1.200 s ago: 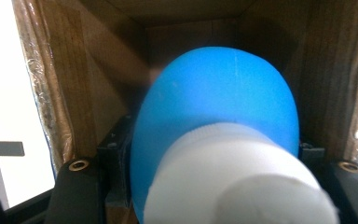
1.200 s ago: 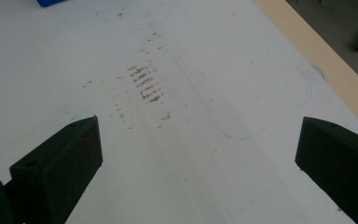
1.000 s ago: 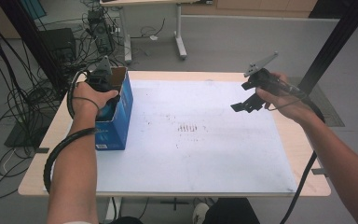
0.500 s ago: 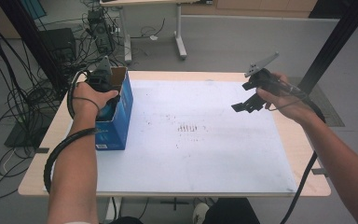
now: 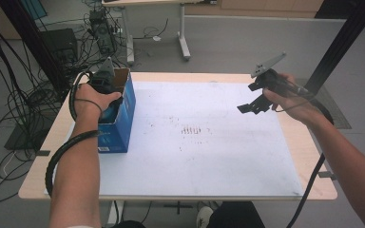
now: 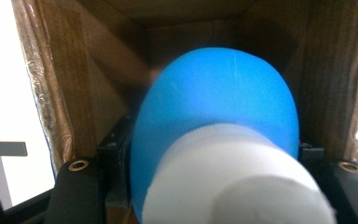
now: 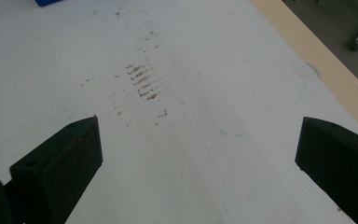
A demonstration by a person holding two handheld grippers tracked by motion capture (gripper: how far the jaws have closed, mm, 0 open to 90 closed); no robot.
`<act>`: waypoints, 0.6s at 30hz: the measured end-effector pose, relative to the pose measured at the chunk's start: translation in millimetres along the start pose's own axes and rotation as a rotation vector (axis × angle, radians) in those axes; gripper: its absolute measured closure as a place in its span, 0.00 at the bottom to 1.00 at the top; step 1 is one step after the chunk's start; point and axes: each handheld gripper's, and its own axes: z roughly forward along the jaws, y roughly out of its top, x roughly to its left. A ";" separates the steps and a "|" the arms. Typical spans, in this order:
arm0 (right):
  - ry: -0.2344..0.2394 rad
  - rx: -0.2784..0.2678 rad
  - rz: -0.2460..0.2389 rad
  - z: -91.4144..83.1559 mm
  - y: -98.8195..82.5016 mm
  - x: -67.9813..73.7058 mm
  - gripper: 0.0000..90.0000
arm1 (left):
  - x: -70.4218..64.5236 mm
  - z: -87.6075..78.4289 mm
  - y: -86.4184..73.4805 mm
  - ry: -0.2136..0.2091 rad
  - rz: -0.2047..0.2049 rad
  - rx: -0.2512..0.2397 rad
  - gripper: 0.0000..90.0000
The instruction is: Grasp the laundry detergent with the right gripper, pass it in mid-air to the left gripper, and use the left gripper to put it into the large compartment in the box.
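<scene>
One blue bottle (image 6: 214, 116), cap toward camera

A blue bottle (image 6: 214, 112) with white cap (image 6: 233, 182) sits inside a blue, brown-lined box (image 5: 123, 118) on a white mat (image 5: 204, 156).

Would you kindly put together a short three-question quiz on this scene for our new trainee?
1. True or false: the right gripper grips a blue bottle above the white mat.
2. Where is the left gripper? A) inside the open blue cardboard box B) flat on the mat C) beside the reddish-brown marks
3. Fill in: in the left gripper view, a blue bottle with a ____ cap sits between the jaws.

Key: 1 false, its jaws stand wide apart with nothing between them; 2 A; 3 white.
</scene>
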 end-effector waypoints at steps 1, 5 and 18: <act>-0.001 0.000 -0.001 -0.3 0.1 0.0 0.00 | 0.1 0.1 -0.1 -0.001 0.000 -0.001 0.40; -0.001 -0.001 0.000 -0.7 0.3 -0.2 0.00 | 0.3 0.1 -0.3 -0.001 0.001 -0.003 0.40; -0.002 -0.007 -0.003 -0.5 1.1 1.3 0.00 | 2.3 -6.0 -1.6 0.003 0.011 -0.012 0.36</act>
